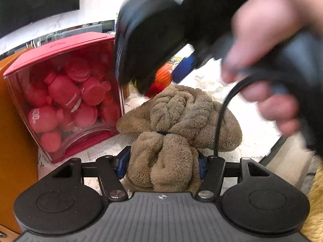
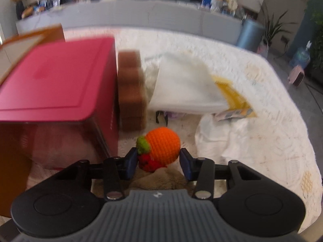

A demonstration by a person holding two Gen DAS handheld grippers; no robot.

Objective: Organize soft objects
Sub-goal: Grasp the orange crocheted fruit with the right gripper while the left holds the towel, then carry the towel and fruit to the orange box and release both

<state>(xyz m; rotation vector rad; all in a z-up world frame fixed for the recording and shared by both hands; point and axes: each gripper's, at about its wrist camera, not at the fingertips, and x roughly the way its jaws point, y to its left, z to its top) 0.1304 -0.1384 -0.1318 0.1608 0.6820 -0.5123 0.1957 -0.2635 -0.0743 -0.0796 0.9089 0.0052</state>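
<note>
Tan fleece towel (image 1: 177, 121): near fold bunched between the left gripper (image 1: 162, 164) jaws, both blue pads pressed into the pile, so it's clamped on the towel. Rest of the towel is heaped just ahead of the jaws on the white lace tablecloth (image 1: 260, 125).

Red translucent bin (image 1: 66, 92) sits ahead-left of the left jaws, lid on, packed with small bottles; white lettering on them too blurred to read.

Right gripper (image 2: 159, 162): jaws partly apart, crochet orange fruit (image 2: 164, 148) with green and red bits sitting between them. Left pad looks to touch the green/red side; small gap at the right pad. Not clamped as far as I can tell.

Ahead of the right jaws: brown sponge stack (image 2: 131, 92) against the bin, folded white cloth (image 2: 185, 86) further right. No legible labels.
</note>
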